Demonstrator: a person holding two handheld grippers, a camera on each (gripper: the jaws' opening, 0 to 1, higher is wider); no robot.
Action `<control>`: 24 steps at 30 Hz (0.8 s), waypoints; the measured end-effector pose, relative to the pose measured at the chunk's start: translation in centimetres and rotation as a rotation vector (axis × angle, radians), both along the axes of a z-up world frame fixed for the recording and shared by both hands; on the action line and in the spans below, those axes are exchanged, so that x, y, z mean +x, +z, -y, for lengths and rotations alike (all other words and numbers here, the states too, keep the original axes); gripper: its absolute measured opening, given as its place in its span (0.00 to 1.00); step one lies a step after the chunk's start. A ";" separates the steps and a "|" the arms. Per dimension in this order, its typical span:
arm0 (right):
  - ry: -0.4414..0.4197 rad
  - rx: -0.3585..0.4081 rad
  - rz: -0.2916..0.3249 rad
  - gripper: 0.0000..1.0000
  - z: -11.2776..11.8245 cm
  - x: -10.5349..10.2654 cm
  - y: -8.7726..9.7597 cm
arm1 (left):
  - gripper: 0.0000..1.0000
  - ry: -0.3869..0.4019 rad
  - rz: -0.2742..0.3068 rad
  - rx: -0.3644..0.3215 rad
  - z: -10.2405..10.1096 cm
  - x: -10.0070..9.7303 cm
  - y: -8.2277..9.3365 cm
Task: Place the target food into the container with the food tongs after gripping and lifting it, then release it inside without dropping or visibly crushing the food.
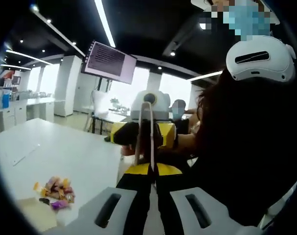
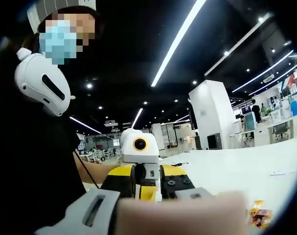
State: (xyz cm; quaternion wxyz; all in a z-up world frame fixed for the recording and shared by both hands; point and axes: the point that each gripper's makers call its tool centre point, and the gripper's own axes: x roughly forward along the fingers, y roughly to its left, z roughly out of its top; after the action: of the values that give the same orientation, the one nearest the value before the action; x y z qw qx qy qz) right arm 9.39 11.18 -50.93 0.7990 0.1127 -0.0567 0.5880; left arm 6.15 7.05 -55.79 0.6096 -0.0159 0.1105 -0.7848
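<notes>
Facing each other above the white table, the two grippers sit far from the food. The left gripper shows its jaws apart at the bottom of its frame, nothing between them; the right gripper holds a pale blurred object across its jaws (tongs, probably; I cannot tell its grip). One pile of wrapped snacks lies lower left. Approaching blind risks scattering or crushing it. No container is identifiable.
</notes>
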 end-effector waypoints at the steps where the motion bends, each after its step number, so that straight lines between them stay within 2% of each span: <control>1: 0.010 -0.017 -0.005 0.20 -0.1 -0.1 -0.1 | 0.00 -0.006 -0.012 0.009 0.0 -0.2 -0.1; 15: 0.026 -0.005 0.005 0.20 -0.2 -0.2 0.2 | 0.00 -0.003 -0.018 -0.004 -0.3 -0.2 0.4; 22: 0.013 0.042 0.077 0.20 0.0 -0.2 0.8 | 0.00 0.004 0.013 -0.009 -0.7 0.0 0.8; 24: 0.021 0.038 0.070 0.20 -0.3 -0.3 0.8 | 0.00 -0.003 -0.007 0.003 -0.8 -0.1 0.7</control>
State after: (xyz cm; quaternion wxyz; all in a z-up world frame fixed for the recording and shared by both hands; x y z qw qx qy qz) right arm 9.11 11.51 -50.10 0.7881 0.1077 -0.0944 0.5987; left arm 6.09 7.82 -55.07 0.6082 -0.0174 0.1137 -0.7854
